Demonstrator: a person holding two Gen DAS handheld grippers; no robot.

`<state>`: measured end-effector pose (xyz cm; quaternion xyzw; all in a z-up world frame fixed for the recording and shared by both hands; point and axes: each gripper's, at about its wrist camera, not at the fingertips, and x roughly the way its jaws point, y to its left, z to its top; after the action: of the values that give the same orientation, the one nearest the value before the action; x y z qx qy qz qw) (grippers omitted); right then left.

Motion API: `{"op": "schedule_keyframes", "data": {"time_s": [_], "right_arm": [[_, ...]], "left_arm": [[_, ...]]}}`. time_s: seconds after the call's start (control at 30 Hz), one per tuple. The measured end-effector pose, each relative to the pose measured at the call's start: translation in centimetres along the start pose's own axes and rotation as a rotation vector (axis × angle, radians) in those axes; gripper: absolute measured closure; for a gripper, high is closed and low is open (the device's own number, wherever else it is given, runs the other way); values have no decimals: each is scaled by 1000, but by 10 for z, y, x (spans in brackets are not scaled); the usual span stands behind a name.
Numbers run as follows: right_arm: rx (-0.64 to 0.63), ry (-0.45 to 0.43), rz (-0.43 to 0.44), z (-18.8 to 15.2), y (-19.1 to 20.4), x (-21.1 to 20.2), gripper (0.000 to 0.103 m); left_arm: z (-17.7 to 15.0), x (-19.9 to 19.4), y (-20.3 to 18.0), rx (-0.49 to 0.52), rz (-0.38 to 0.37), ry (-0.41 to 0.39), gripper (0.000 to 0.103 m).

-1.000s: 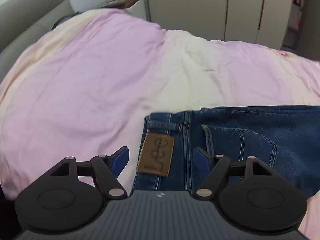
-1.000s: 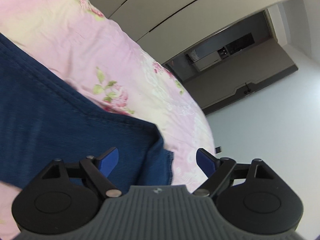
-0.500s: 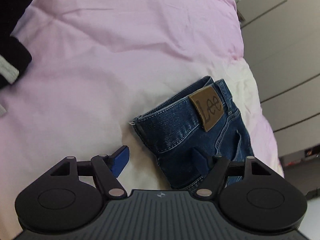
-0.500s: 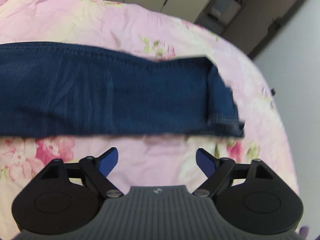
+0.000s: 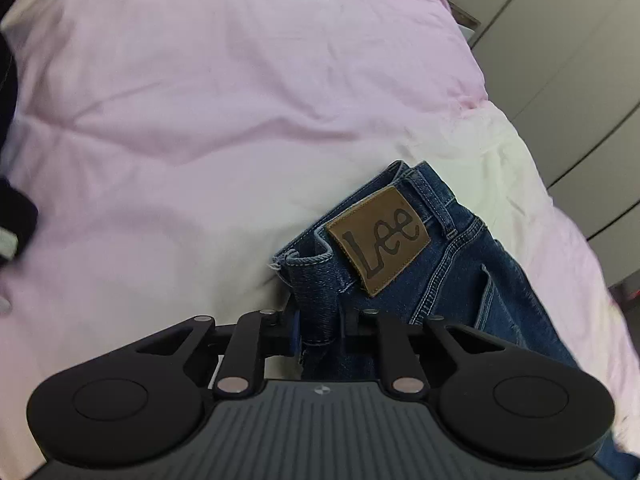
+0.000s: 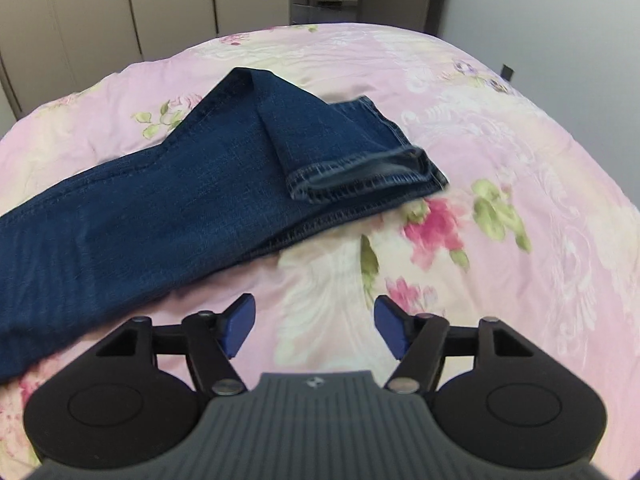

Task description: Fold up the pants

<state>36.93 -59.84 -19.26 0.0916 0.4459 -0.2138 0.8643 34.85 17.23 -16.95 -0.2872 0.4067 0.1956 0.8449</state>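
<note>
My left gripper (image 5: 318, 326) is closing on the jeans (image 5: 440, 280) waistband corner, apparently pinched. My right gripper (image 6: 312, 326), narrowing and empty, hovers near the hem (image 6: 360, 184) at twelve o'clock. Denim is heavy, floppy; grip thick seams.

Jeans (image 5: 440, 280) lying on the bed cover (image 5: 200, 120), waistband corner between the left gripper (image 5: 320, 328) jaws, leg hems (image 6: 360, 176) far of the right gripper (image 6: 314, 324), cupboards (image 6: 100, 20) behind the bed
</note>
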Motion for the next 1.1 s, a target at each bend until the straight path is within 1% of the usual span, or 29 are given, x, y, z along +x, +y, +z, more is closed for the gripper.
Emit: {"op": "schedule_keyframes", "data": {"time_s": [0.07, 0.1, 0.17, 0.23, 0.27, 0.3, 0.37, 0.43, 0.5, 0.57, 0.63, 0.7, 0.73, 0.8, 0.83, 0.9, 0.97, 1.03, 1.1], "right_arm": [[-6, -24, 33, 15, 1, 12, 40], [-3, -28, 35, 22, 2, 19, 41], [9, -15, 42, 40, 1, 35, 49], [7, 33, 17, 58, 1, 58, 67], [-6, 42, -5, 67, 1, 67, 70], [-18, 32, -36, 78, 0, 73, 70], [-24, -24, -103, 104, -6, 81, 70], [-3, -95, -171, 128, -15, 81, 70], [10, -153, -230, 144, -24, 77, 68], [18, -193, -268, 153, -37, 70, 65], [23, -208, -284, 152, -51, 64, 50], [25, -209, -293, 144, -64, 59, 46], [56, -199, -279, 137, -73, 56, 46], [130, -154, -204, 120, -90, 60, 45], [183, -122, -174, 107, -98, 66, 44], [286, -74, -108, 87, -110, 78, 44], [409, -66, -42, 68, -120, 89, 42], [531, -51, 18, 57, -125, 105, 33], [664, -48, 104, 48, -129, 120, 29]], "left_arm": [[0, -5, -13, 82, 50, -28, 86], [0, -5, -17, 112, 70, -27, 86], [0, 0, -22, 136, 101, -15, 86], [-3, 3, -25, 168, 125, -10, 86], [-4, 5, -26, 188, 134, -12, 86], [-5, 7, -29, 209, 145, -14, 86], [-6, 10, -32, 227, 161, -12, 86], [-6, 13, -35, 234, 172, -9, 86], [-6, 15, -37, 239, 181, -7, 86], [-6, 16, -37, 242, 183, -4, 86], [-6, 17, -35, 226, 175, -1, 84], [-5, 18, -30, 189, 154, -3, 80], [-6, 18, -26, 165, 141, -7, 79], [-6, 18, -17, 113, 110, -14, 77], [-6, 17, -13, 91, 96, -15, 74], [-5, 18, -8, 65, 74, -15, 73], [-3, 19, -3, 39, 62, -10, 68], [0, 22, 3, 5, 48, -4, 64], [1, 24, 6, -28, 38, 0, 63]]}}
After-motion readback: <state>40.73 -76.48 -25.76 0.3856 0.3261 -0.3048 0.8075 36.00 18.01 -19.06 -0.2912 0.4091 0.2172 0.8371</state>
